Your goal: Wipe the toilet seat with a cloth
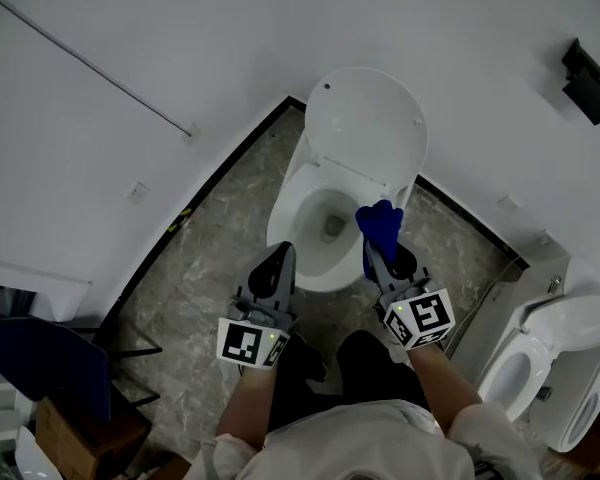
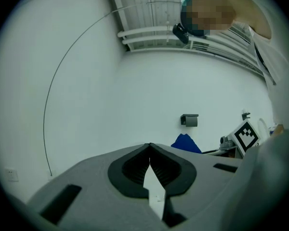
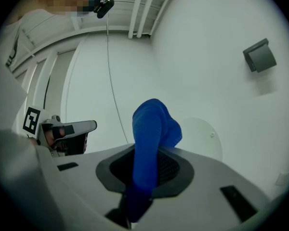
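While the toilet (image 1: pixel 292 208) stood with its lid (image 1: pixel 365 128) raised at 12 o'clock, the blue cloth (image 1: pixel 380 220) was seen held over the bowl's 3 o'clock side. The right claw (image 1: pixel 378 244) was clamped on the cloth, which stood up past the claw tips in a loose bunch. No contact with the toilet seat (image 1: pixel 285 230) was shown. The seat could not be told apart from the bowl rim in the head view. The left claw (image 1: pixel 283 252) was held near the rim at 7 o'clock, its jaws brought together with nothing between them.

In the right gripper view, the cloth (image 3: pixel 151 129) was seen pinched along a narrow fold, with the lid (image 3: pixel 204 138) behind it.

Risks judged:
- The cloth could be pulled out of the grip by drag on the seat, since only a narrow fold was pinched. It could then be dropped into the bowl.
- The seat could be scraped by the hard jaw tips if the bunch were flattened under pressure.
- The loose end could be dipped into the water if the pass were run too far inward.
- The raised lid could be knocked down by a stroke carried too far toward 12 o'clock.
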`<move>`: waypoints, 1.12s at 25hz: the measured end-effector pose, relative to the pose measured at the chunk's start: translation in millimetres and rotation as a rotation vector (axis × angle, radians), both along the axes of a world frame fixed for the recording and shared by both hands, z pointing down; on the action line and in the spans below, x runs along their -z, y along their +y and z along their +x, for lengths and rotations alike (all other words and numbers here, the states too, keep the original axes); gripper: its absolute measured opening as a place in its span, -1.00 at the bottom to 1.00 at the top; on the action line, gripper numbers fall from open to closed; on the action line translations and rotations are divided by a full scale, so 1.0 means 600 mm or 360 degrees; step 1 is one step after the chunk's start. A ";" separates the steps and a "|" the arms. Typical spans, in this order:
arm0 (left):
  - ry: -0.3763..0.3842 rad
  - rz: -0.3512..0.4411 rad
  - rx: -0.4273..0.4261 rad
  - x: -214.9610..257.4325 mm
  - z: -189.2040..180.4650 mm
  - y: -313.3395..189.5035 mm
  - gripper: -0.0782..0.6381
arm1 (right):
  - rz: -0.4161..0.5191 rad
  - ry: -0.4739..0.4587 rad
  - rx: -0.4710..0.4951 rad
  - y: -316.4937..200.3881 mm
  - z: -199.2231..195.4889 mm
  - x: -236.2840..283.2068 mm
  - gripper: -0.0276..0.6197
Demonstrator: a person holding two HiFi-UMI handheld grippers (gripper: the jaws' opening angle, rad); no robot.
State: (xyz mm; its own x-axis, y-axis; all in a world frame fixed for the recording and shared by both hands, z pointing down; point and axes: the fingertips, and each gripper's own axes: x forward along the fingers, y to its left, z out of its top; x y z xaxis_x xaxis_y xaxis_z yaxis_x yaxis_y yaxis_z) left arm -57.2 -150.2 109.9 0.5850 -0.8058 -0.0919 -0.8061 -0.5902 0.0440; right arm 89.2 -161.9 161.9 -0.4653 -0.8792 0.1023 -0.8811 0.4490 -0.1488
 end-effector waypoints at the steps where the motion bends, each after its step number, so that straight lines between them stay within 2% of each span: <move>1: -0.0002 0.0013 0.0000 -0.026 0.001 -0.007 -0.76 | 0.0011 0.0004 -0.0010 -0.007 0.002 -0.025 -0.72; 9: 0.0023 0.0101 0.0016 -0.223 -0.011 -0.045 -0.76 | 0.0117 0.0009 -0.0016 -0.067 -0.018 -0.236 -0.72; 14: 0.0002 0.0157 0.0005 -0.315 0.010 -0.031 -0.76 | 0.0153 0.0010 0.0027 -0.057 -0.019 -0.337 -0.72; 19: 0.0051 0.0188 0.0016 -0.339 0.023 -0.024 -0.76 | 0.0113 0.0004 -0.0023 -0.054 0.005 -0.390 -0.72; 25: 0.0090 0.0203 0.0006 -0.345 0.029 -0.021 -0.76 | 0.0084 -0.0017 -0.0071 -0.048 0.018 -0.406 -0.72; 28: 0.0042 0.0243 0.0002 -0.358 0.027 -0.021 -0.76 | 0.0083 -0.0012 -0.0064 -0.046 0.007 -0.424 -0.72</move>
